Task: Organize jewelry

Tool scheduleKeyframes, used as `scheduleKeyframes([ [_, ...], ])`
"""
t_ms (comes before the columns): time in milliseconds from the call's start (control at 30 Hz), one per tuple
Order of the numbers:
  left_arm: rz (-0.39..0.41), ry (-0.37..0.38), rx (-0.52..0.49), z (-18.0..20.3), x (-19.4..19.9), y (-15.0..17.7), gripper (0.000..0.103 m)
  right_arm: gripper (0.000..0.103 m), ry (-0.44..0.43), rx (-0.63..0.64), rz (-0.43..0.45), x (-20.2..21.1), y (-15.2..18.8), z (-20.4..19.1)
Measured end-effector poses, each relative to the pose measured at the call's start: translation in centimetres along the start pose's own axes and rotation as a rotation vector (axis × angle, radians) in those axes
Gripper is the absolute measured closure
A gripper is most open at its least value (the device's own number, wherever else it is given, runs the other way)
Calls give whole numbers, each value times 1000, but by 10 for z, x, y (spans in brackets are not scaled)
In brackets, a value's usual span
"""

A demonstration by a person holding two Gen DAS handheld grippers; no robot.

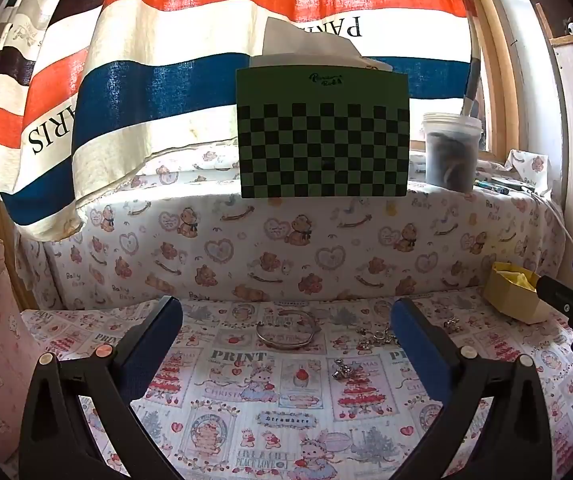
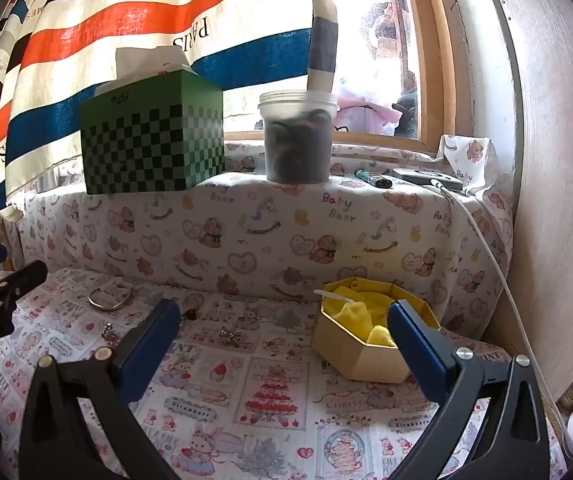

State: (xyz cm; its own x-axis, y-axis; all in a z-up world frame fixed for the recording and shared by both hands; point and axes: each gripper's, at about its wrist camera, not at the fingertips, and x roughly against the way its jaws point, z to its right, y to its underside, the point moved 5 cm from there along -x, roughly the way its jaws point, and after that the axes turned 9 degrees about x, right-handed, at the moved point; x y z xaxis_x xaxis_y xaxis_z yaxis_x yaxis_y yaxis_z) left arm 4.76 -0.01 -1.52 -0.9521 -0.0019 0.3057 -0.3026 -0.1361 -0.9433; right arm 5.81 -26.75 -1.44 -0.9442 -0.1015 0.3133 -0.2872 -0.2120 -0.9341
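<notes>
Left wrist view: both blue-padded grippers, left (image 1: 286, 320) and right (image 2: 284, 320), are held spread and empty above a silver bangle (image 1: 288, 330), what seem small charms (image 1: 378, 336), and a gold octagonal box (image 2: 370, 336).

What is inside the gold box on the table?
The gold box holds crumpled yellow cloth, with a thin white strip lying across its rim. No jewelry shows inside; whatever lies under the cloth is covered.
</notes>
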Motion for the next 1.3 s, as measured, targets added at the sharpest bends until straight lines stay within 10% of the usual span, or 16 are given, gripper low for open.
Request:
scheduleKeyframes([
  [1300,-4,2,1,0,0,0,0,0,-4,19,29,6,-4,-1],
])
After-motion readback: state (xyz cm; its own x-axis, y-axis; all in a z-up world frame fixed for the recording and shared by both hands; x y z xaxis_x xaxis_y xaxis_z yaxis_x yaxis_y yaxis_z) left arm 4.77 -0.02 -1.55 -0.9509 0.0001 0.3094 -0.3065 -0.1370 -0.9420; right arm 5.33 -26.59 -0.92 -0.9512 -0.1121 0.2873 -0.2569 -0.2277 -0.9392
